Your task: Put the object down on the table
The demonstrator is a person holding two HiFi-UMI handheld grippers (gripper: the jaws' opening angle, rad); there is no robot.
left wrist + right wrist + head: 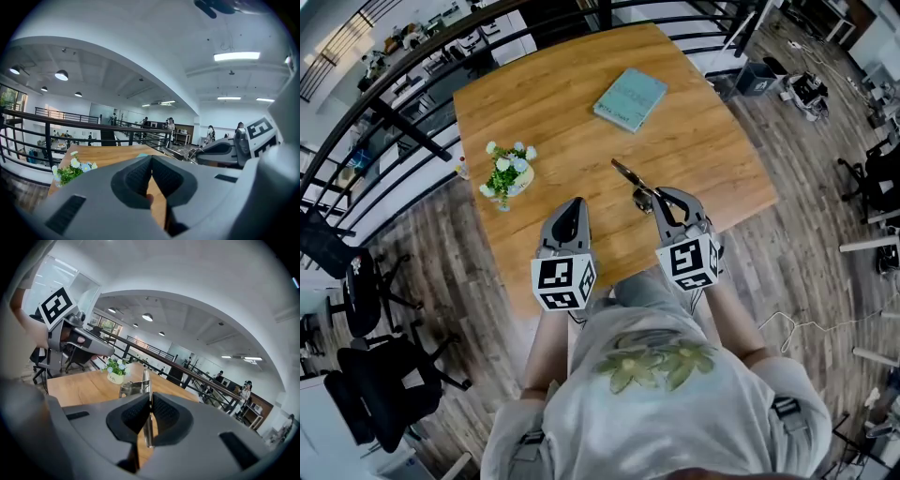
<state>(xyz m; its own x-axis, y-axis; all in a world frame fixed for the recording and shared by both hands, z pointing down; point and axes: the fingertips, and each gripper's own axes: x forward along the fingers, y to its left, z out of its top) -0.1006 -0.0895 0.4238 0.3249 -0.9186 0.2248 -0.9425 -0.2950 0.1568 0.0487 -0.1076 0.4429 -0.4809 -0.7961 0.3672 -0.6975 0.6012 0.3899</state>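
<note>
Right gripper [150,401]: jaws pinched on a thin metal tool [143,380], gripped low on its shank. The pads nearly meet because the part is so slim. Most of its length sticks out past the tips, with a bent loop section on the left side. Can't tell exactly what tool it is.

Head view: the tool [630,180] points out of the right gripper [654,197] toward 10 o'clock, over the near part of the table [581,103]. Looks clear of the wood, not set down yet. My read: holding it by the tail end keeps the long free end forward, so that end can touch down first and the jaws stay off the surface.

Left gripper [151,164]: jaws pressed together at the tips, nothing between them. It sits just beside the right one at its 9 o'clock, idle [570,206]. Probably just keeping out of the way.

Further out: flower pot [508,171] at 10 o'clock of the left gripper, teal book [630,98] at 12 o'clock of the right gripper, well apart from it. Bare wood lies between the tool tip and both, so there's room to drop it right ahead.

Next, I'd say: lower, then let go once it rests flat.
</note>
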